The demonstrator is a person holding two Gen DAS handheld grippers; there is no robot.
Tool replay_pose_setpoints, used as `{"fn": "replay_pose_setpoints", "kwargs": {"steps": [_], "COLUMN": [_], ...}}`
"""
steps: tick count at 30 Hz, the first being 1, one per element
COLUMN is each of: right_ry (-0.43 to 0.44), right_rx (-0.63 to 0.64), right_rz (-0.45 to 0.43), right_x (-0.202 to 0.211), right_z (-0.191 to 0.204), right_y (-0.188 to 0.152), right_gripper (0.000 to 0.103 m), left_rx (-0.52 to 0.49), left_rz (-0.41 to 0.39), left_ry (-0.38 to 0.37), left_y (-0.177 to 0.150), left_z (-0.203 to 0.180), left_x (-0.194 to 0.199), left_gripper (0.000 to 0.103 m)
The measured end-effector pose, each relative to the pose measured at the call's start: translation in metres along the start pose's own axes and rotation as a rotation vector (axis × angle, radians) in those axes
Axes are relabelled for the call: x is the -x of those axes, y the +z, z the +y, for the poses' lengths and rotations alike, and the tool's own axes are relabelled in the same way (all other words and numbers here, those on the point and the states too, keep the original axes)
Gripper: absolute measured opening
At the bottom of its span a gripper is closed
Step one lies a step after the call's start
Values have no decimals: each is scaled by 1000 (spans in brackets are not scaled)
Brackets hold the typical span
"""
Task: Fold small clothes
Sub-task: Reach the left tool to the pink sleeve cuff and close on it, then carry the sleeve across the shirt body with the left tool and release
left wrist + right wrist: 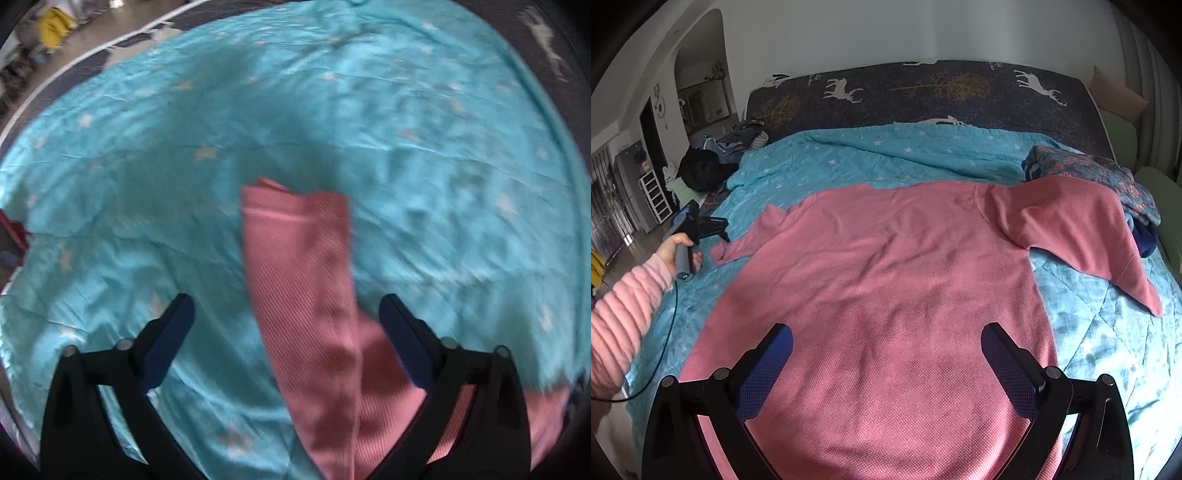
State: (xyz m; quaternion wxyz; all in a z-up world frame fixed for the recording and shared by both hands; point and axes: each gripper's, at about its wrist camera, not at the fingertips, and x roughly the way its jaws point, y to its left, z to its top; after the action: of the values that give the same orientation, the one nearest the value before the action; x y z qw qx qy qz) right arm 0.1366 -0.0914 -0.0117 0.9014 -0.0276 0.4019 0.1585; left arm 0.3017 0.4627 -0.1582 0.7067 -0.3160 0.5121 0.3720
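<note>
Bed with a star-print turquoise quilt

A pink sweater lies flat across the quilt, sleeves out to both sides; its right sleeve drapes over a floral bundle, and dark clothes sit at the far left corner.

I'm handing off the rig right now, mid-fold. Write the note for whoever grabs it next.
Left gripper: open, empty, poised over the end of the left sleeve.
Right gripper: open, empty, hovering above the lower body of the pink sweater.
Sweater lies spread flat on the teal star quilt, both sleeves out; the right sleeve partly rests on a floral bundle.
Done: garment laid out. No fold visible yet.
Left: fold each sleeve in across the body, then fold the body. Likely start with the left sleeve, since that gripper is already over it.
</note>
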Motion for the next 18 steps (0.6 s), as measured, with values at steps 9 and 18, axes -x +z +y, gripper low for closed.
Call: {"fn": "replay_pose_setpoints", "kwargs": {"steps": [9,18], "right_ry": [-49,31], "right_rx": [14,77], "right_rz": [1,-83], "right_x": [4,12], "right_z": [-6,15], "right_y": [1,21], "right_gripper": [103,103], "left_rx": [-10,-376], "left_rz": [-69,-343], "left_ry": [-87,-445], "left_y": [7,-45], "left_z": [14,-81], "left_x": [22,194], "left_gripper": [9,8]}}
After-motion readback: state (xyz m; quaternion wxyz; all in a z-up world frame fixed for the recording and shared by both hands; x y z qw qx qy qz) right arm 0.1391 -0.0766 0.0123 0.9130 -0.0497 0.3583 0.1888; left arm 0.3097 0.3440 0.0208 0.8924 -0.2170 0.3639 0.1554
